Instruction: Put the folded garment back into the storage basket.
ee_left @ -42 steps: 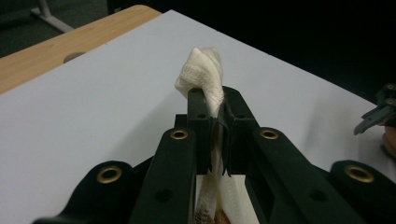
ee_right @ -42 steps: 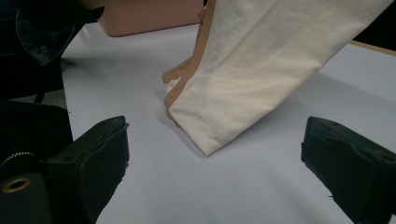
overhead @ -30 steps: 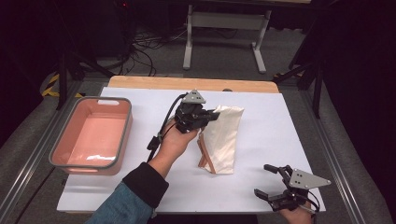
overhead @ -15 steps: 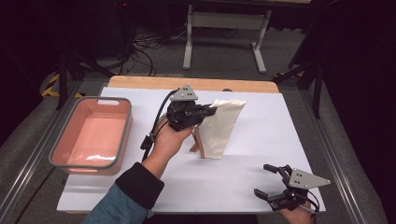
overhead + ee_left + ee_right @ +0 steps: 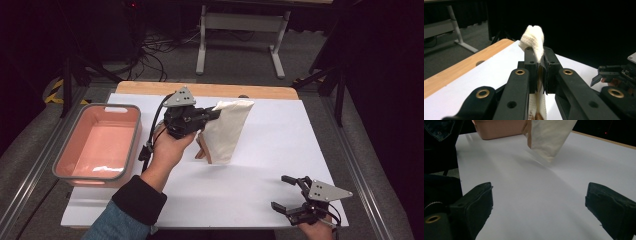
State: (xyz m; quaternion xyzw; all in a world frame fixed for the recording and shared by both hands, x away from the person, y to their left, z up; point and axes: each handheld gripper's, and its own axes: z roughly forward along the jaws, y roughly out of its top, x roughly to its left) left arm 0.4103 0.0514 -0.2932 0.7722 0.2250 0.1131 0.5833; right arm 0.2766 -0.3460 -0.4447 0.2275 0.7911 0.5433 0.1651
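Table (image 5: 260, 190): white sheet, wooden far edge | room: dark, grey floor (image 5: 240, 60)

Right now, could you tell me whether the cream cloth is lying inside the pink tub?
No, the cloth hangs from the left tool, beside the tub.

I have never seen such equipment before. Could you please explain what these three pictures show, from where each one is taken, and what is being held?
A person works at a table covered with a white sheet, holding a hand-operated claw in each hand. The high view looks down from above. The other two come from small cameras riding on each claw, looking along its black jaws. The left claw is shut on a cream cloth bag, lifted so it hangs over the sheet; its camera shows the fabric pinched between the jaws. The right claw rests open at the near right corner, holding nothing. A pink tub sits at the left.
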